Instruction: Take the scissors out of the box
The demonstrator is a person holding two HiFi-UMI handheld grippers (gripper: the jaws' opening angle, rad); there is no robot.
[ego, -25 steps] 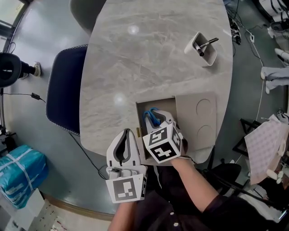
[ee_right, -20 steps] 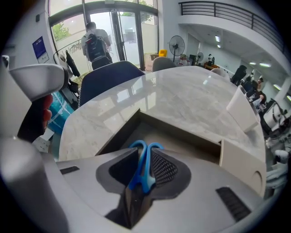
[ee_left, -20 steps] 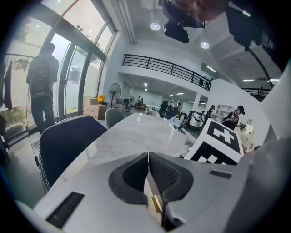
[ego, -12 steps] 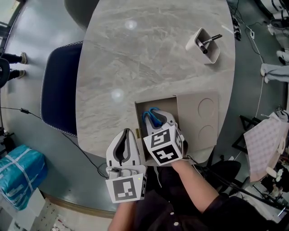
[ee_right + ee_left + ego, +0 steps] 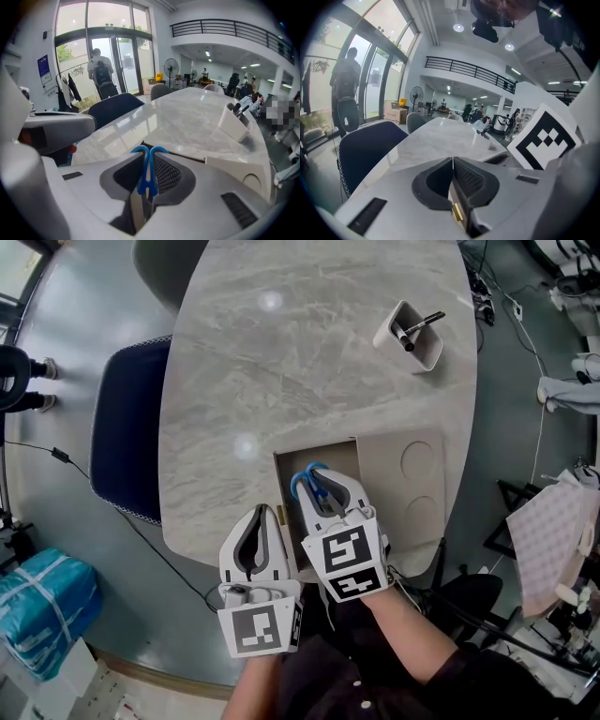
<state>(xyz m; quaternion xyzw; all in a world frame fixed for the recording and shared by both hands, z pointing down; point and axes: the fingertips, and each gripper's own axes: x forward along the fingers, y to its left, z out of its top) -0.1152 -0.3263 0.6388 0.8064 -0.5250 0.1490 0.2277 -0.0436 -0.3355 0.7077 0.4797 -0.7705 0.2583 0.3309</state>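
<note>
The scissors [image 5: 310,484] have blue handles and sit over the open cardboard box [image 5: 281,468] at the table's near edge. My right gripper [image 5: 323,491] is shut on the scissors; in the right gripper view the blue handles [image 5: 148,168] stand pinched between its jaws, loops pointing away. My left gripper [image 5: 257,531] hangs just left of the box at the table edge, jaws shut with nothing between them [image 5: 453,161]. The blades are hidden inside the right gripper.
The box's lid [image 5: 412,486] lies flat to the right, with two round marks. A white pen holder [image 5: 409,336] with a pen stands at the far right of the marble table [image 5: 281,362]. A dark blue chair [image 5: 127,437] is at the left.
The right gripper has shifted slightly back toward me, still shut on the scissors. The left gripper stays in place.
</note>
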